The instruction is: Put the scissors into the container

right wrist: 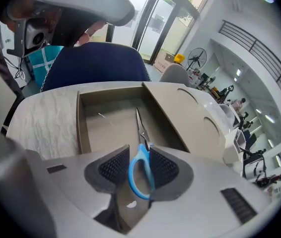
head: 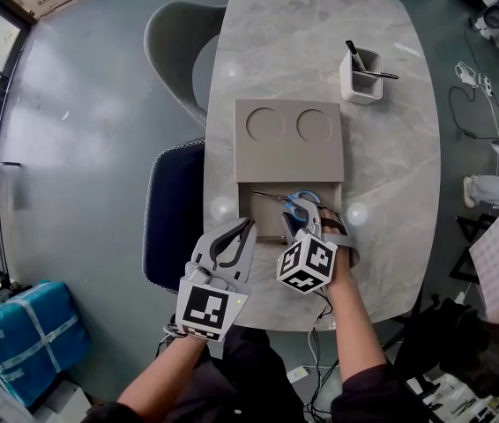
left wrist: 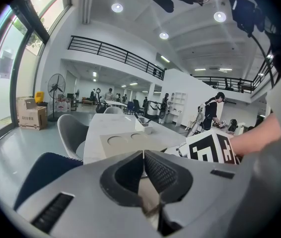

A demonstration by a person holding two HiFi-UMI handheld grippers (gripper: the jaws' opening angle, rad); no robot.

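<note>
Blue-handled scissors (head: 301, 203) point their steel blades into the open end of a beige box (head: 258, 211) near the table's front edge. My right gripper (head: 308, 224) is just behind them. In the right gripper view the blue handle loop of the scissors (right wrist: 139, 168) sits between the ribbed pads and touches both; the right gripper (right wrist: 139, 150) is shut on it, and the blades reach over the bare floor of the box (right wrist: 109, 125). My left gripper (head: 249, 226) hangs left of the box with its jaws together and empty, tips meeting in the left gripper view (left wrist: 144, 155).
The box's lid (head: 289, 139), with two round recesses, covers its far part. A white pen holder (head: 361, 76) with pens stands at the table's far right. A dark blue chair (head: 172, 214) and a grey chair (head: 179, 42) stand at the table's left edge.
</note>
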